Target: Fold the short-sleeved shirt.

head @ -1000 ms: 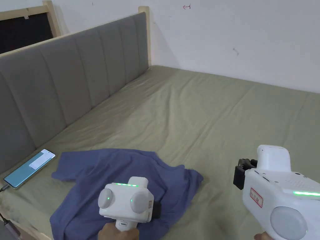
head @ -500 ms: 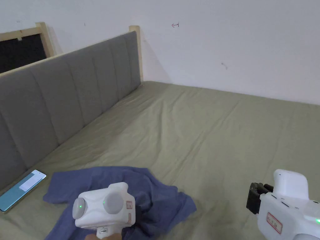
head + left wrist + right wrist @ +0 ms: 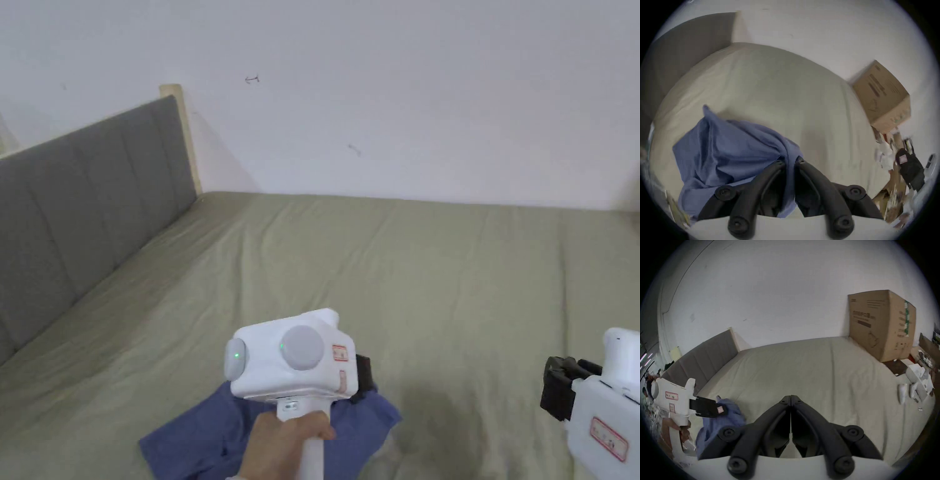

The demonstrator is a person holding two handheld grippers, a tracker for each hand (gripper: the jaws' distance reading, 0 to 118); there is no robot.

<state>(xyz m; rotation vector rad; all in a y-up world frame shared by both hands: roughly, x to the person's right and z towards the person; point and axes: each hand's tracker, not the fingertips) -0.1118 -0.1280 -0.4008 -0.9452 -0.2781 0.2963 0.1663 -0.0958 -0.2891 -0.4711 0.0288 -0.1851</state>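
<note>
The blue short-sleeved shirt (image 3: 206,437) lies bunched on the olive bed sheet (image 3: 387,262) near the bed's front edge. My left gripper (image 3: 790,161) is shut on a fold of the shirt (image 3: 730,149), and cloth runs down between its jaws. In the head view that left gripper (image 3: 362,381) sits over the shirt, held by a hand. The right gripper view also has the shirt (image 3: 721,417) pinched in the left gripper (image 3: 718,408). My right gripper (image 3: 791,396) hovers above bare sheet with its jaws shut and nothing in them; it appears at the lower right of the head view (image 3: 556,387).
A grey padded headboard (image 3: 75,212) runs along the left side, with a white wall behind. A large cardboard box (image 3: 880,326) stands at the bed's far right corner. White scraps and clutter (image 3: 916,382) lie by the bed's right edge.
The head camera has swung right and upward, so the phone has left the picture. My left gripper has carried the shirt's edge to the right. The right gripper has hardly moved.
</note>
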